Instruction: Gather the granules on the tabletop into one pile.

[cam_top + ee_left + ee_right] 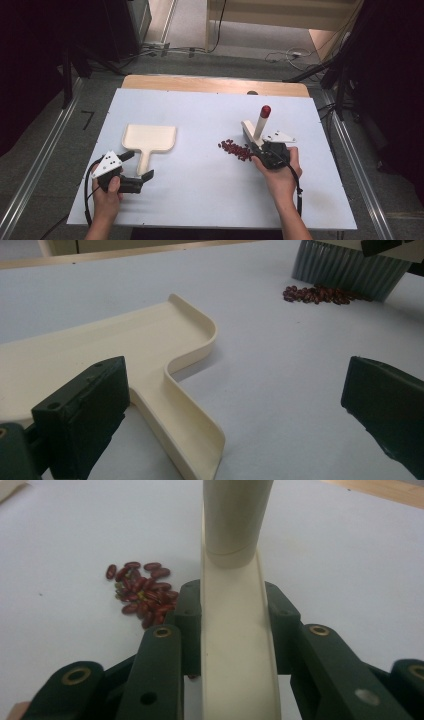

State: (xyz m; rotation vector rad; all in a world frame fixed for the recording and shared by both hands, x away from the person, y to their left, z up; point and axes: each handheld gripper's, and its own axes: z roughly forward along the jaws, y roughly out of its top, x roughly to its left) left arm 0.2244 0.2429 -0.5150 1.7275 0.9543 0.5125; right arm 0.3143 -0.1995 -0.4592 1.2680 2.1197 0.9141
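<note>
Brush (255,131), cream-bodied with a red-tipped handle, stands on the white table (200,200) at the right-hand side in the high view, clamped across its back by the right gripper (260,146); the right gripper view shows both black jaws pressed flat against the two sides of the cream body (235,645), the round handle rising just beyond them; in the left gripper view the grey bristles (345,270) meet the table surface directly behind the beans. Red kidney beans (235,149) lie in a loose heap touching the brush on its left in the high view, a few greenish ones among them (142,592). Cream dustpan (149,140) rests flat on the table well apart from the beans, its handle pointing toward the person; the left gripper (140,168) sits low at that handle's end, jaws standing wide apart with nothing clamped, one jaw lying beside the pan's edge (190,370), the other out over bare table.
</note>
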